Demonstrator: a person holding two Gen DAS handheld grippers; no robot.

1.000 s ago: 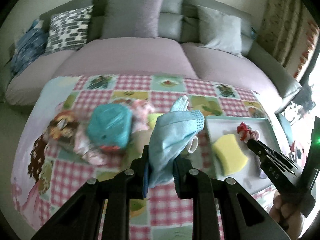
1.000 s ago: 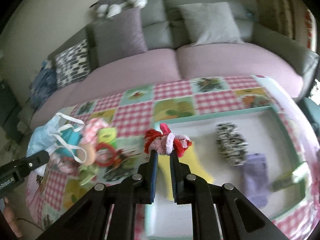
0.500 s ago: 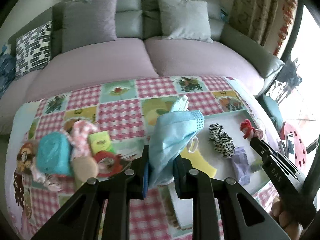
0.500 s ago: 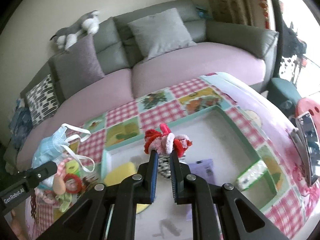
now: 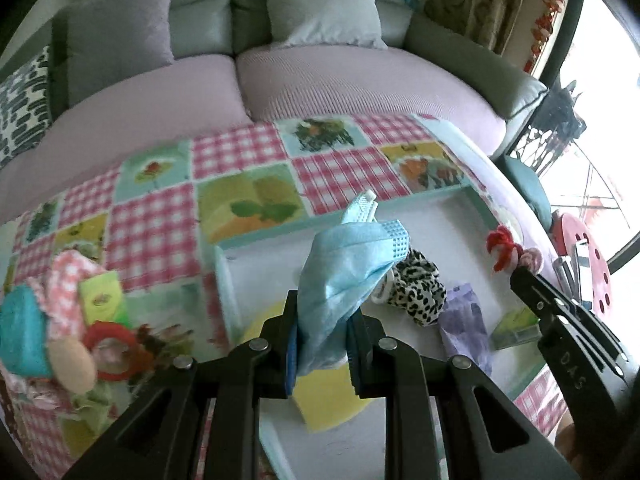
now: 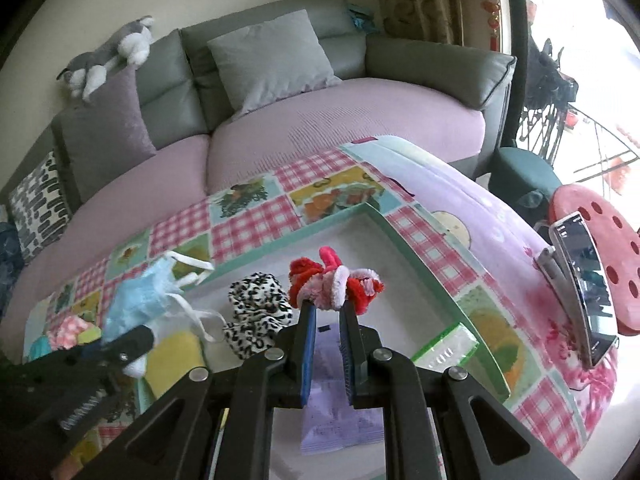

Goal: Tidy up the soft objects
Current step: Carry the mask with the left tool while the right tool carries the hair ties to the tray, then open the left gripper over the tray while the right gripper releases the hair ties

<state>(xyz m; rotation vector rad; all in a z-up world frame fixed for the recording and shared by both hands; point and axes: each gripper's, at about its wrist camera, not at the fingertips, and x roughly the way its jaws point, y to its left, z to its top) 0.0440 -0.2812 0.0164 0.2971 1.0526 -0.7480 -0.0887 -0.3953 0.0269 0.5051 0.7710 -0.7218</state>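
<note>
The left hand-held gripper (image 5: 322, 332), at the lower centre of the left wrist view, pinches a crumpled light-blue face mask (image 5: 344, 276) between its pads; the mask stands up over the white tray (image 5: 436, 216) with the teal rim. The right hand-held gripper (image 6: 328, 314) is pressed together on a red and pink fluffy hair scrunchie (image 6: 334, 282), held above the tray's middle. Inside the tray lie a leopard-print scrunchie (image 6: 256, 312), a yellow sponge (image 5: 328, 396) at the lower centre, a lilac packet (image 5: 466, 320) and a small green box (image 5: 516, 326) to the right. In the left wrist view, a pile of soft toys (image 5: 60, 332) sits at the left edge on the checked patchwork cloth (image 5: 248, 152) covering the desk. A grey sofa (image 6: 436, 64) fills the upper frame.
</note>
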